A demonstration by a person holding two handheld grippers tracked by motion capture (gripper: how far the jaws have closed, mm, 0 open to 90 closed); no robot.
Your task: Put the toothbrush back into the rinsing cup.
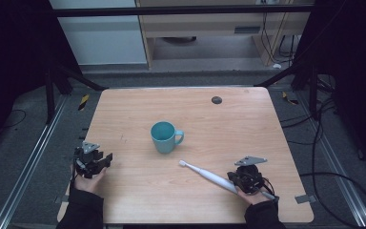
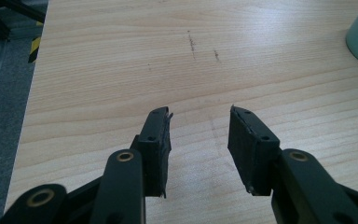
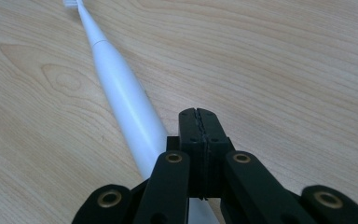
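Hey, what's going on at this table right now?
A person sits at a wooden table with a two-jaw gripper in each hand. The left gripper rests near the left edge, jaws open, holding nothing. The right gripper has its jaws shut with nothing between them; a white electric toothbrush lies flat right beside it, brush head pointing toward a teal mug standing upright mid-table. Nothing is being gripped yet.

On the desk [image 1: 138,200]: one teal mug [image 1: 165,137], one white electric toothbrush [image 1: 208,175], and two handheld grippers, left [image 1: 95,162] and right [image 1: 246,180].
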